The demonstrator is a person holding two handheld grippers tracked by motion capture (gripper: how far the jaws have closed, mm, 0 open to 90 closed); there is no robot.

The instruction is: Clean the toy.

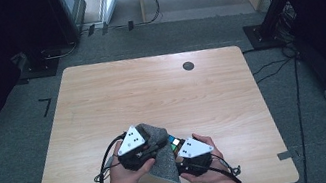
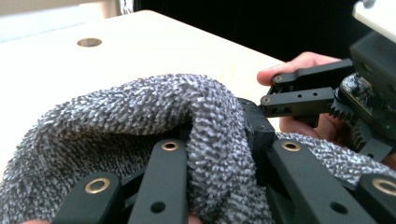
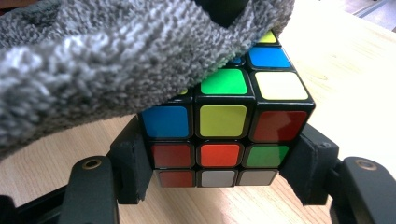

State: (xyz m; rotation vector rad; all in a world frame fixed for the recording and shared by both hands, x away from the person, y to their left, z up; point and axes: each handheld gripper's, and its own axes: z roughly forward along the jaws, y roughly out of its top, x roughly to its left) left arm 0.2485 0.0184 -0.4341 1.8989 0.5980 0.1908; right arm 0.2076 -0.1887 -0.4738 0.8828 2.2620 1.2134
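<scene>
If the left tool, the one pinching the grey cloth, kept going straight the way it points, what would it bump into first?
Probably the puzzle cube held in the right tool. The left tool points at it, with the grey cloth between; depth is unclear.

Most of the table (image 1: 151,93) lies bare beyond the hands. Near its front edge, a grey cloth (image 1: 161,147) drapes over a cube (image 3: 224,126), blocking its top.
</scene>
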